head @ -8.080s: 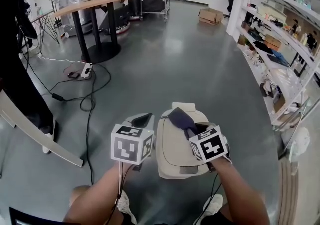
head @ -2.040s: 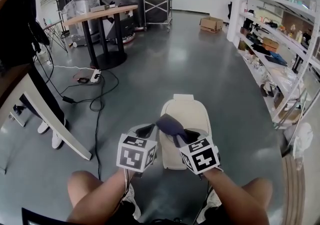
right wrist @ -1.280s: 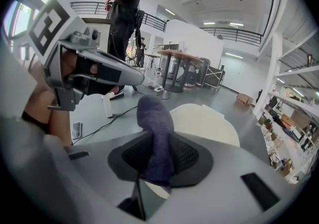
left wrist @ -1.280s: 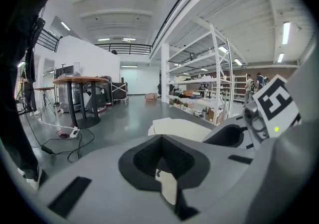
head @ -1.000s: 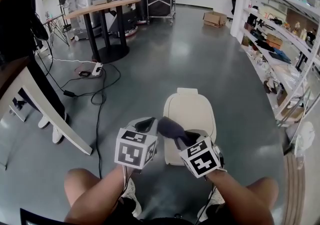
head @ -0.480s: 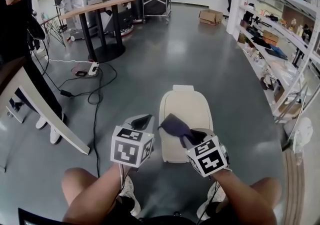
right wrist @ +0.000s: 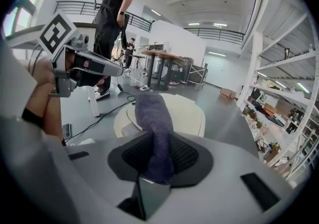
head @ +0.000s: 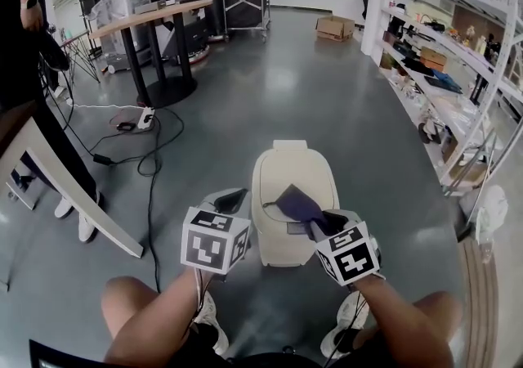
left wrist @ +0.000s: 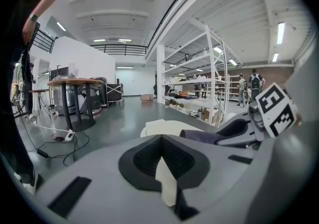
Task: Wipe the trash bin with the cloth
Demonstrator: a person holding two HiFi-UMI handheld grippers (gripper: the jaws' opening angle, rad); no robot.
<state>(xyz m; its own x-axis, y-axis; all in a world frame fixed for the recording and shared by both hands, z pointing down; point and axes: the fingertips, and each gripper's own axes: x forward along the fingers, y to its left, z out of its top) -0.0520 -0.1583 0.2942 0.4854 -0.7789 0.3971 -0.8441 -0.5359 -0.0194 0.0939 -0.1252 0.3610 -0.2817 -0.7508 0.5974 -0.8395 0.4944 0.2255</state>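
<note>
A cream trash bin (head: pixel 292 182) with its lid closed stands on the grey floor in front of me. My right gripper (head: pixel 324 223) is shut on a dark purple cloth (head: pixel 297 200), which lies over the near part of the lid. In the right gripper view the cloth (right wrist: pixel 152 113) sticks up from between the jaws, with the bin lid (right wrist: pixel 189 113) behind it. My left gripper (head: pixel 232 198) hovers just left of the bin, shut and holding nothing. In the left gripper view, part of the cream bin (left wrist: pixel 159 127) shows past the jaws.
A person (right wrist: pixel 110 24) in dark clothes stands at the left. Cables and a power strip (head: pixel 145 118) lie on the floor beside a round table (head: pixel 155 15). Shelving (head: pixel 458 64) lines the right side. A slanted white board (head: pixel 73 207) sits near left.
The right gripper has slid the cloth from the lid's near left edge towards the right, across the front of the lid. The left gripper stays beside the bin.
</note>
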